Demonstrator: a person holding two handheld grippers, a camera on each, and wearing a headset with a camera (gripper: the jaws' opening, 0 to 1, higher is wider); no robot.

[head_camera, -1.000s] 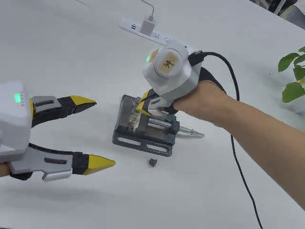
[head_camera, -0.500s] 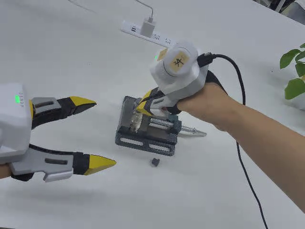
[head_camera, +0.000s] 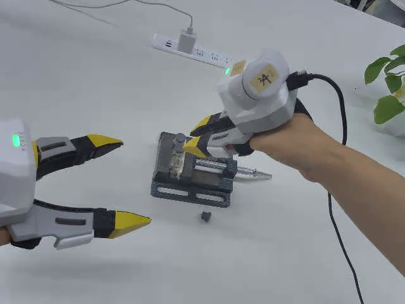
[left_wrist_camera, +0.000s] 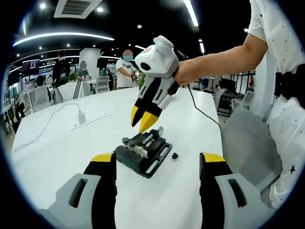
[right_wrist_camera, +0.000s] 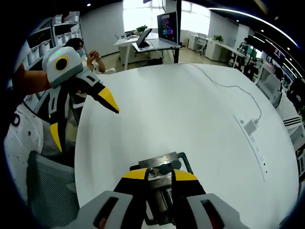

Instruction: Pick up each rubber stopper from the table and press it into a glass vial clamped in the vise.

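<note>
Left tongs (head_camera: 134, 181) gaped wide, empty, well left of the work. Dark grey metal vise (head_camera: 190, 187) clamped a clear glass vial (head_camera: 178, 163), with a dark rubber stopper (head_camera: 180, 137) capping it: one done. A second small black stopper (head_camera: 204, 216) lay loose on the white surface (head_camera: 95, 76), just before the vise. Right tongs (head_camera: 197, 135) hovered above the vial, narrowly parted, empty. Seating depth unreadable.

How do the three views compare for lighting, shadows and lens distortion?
Head view: soft even light, sharp focus, faint shadow beside the vise on the white table. Left gripper view: strong fisheye bending, ceiling strip lights flare. Right gripper view: fisheye too, far windows blown out.
</note>
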